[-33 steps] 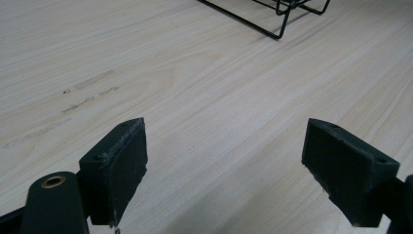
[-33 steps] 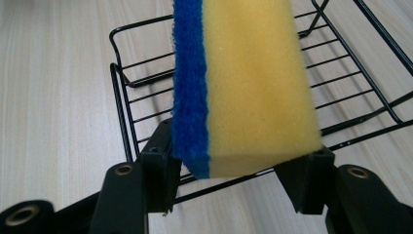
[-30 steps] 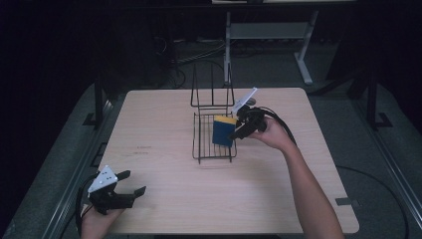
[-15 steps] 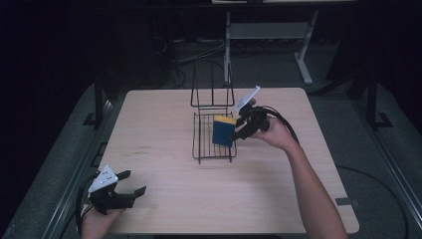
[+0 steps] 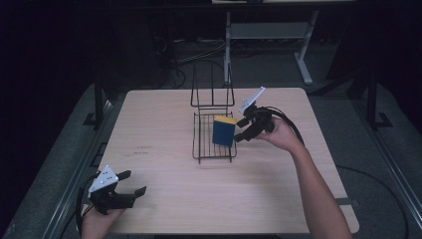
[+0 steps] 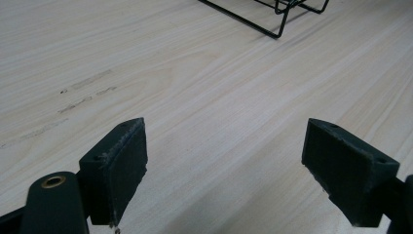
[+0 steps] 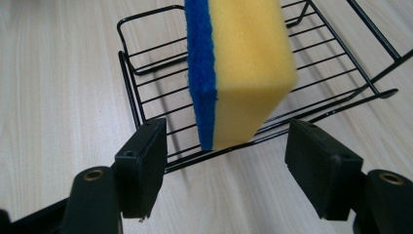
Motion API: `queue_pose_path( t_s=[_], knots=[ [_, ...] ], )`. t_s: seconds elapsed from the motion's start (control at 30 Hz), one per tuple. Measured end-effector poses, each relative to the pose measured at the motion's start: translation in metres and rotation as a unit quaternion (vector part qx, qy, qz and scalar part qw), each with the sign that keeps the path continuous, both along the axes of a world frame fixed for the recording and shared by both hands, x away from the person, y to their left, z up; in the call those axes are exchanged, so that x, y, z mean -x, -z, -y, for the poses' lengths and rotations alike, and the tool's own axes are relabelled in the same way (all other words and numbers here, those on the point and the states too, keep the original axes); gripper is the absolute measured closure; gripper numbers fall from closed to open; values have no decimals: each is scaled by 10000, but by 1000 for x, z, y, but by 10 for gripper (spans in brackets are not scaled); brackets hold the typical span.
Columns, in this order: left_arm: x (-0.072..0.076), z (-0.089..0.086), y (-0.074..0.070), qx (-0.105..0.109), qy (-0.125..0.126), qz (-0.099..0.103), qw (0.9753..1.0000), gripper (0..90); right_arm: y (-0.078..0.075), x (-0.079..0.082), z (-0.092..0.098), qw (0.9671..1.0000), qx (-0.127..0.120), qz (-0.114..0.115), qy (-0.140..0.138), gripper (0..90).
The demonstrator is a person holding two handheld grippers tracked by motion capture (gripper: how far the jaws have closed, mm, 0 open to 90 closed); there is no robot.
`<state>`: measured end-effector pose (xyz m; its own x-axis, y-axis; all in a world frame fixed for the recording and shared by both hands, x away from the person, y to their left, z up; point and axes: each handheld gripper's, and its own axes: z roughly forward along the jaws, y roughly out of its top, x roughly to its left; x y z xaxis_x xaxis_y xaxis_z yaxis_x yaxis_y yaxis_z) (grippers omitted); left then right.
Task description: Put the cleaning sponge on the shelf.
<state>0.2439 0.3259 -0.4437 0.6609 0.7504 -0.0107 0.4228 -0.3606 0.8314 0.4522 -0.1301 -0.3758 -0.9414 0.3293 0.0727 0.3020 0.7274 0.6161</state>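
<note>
With my right tongs (image 7: 224,170) released beside the yellow-and-blue foam sponge (image 7: 238,68) standing in the black wire rack (image 7: 146,83), I reckon a nudge could topple it; left tongs (image 6: 224,170) idle, spread wide.

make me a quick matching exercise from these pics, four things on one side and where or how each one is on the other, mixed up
Things:
1. sponge
2. wire rack
3. left gripper
4. right gripper

Places or states:
A. open, over bare wood at the table's near left corner
B. black, on the table's middle
C. open, beside the rack's right edge
D. standing on edge in the rack

Pairs: 1-D, 2-B, 3-A, 4-C
</note>
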Motion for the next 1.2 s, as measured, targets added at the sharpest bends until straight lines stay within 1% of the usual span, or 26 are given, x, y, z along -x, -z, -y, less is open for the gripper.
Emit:
queue_pose_path(
  t_s=[0.07, 0.2, 0.4, 0.63, 0.93, 1.07, 1.2],
  knots=[
    [0, 0, 0, 0, -8, 5, 10000, 162, -1, 1, 2, 10000, 4, -20, 60, 309],
    [0, 0, 0, 4, -11, -11, 10000, 162, -1, 2, 6, 10000, -1, -1, 56, 308],
    [-1, 1, 0, 5, -11, -7, 10000, 163, -2, 8, 16, 9999, 10, 16, 123, 298],
    [-1, 1, 0, 2, -11, -1, 10000, 163, -2, 14, 24, 9998, 12, -19, 216, 295],
    [-1, 2, 0, -15, 15, -11, 10000, 163, 1, 20, 31, 9997, 64, 34, 225, 291],
    [-1, 3, 1, -2, 11, -21, 10000, 163, 3, 22, 34, 9996, 76, -24, 259, 285],
    [-1, 4, 1, -32, 37, -19, 10000, 163, 3, 24, 38, 9996, 74, -12, 282, 284]
  ],
)
